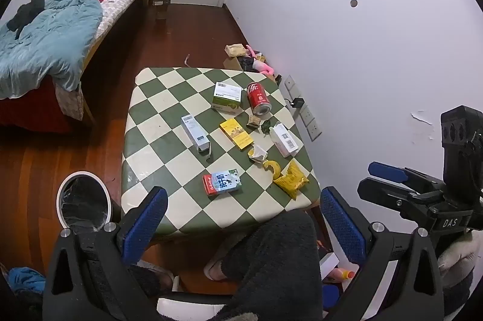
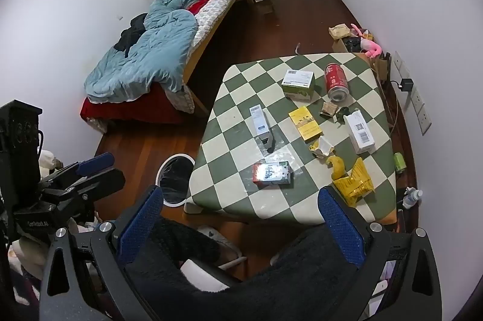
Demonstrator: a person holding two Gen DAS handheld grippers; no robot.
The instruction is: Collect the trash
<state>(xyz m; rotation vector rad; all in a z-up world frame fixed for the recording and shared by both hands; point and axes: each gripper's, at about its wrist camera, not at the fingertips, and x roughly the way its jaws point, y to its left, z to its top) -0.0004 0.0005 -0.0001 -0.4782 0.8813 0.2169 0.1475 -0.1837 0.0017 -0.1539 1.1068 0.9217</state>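
A green-and-cream checkered table (image 1: 157,121) (image 2: 238,79) carries the trash: a red can (image 1: 258,98) (image 2: 336,81) on its side, a milk carton (image 1: 222,181) (image 2: 273,172), a yellow box (image 1: 236,134) (image 2: 305,119), a yellow wrapper (image 1: 290,178) (image 2: 354,181), several white boxes and small scraps. A white-rimmed bin (image 1: 83,201) (image 2: 176,180) with a black liner stands on the floor left of the table. My left gripper (image 1: 241,218) is open and empty, held above the table's near edge. My right gripper (image 2: 238,223) is open and empty, also short of the table; it also shows in the left wrist view (image 1: 383,179).
A bed (image 1: 54,40) with a blue quilt stands at the left. A white wall with sockets (image 1: 305,112) borders the table's right side. Boxes and a pink toy (image 1: 256,61) lie on the floor behind the table. My dark-trousered legs (image 1: 271,260) are below the grippers.
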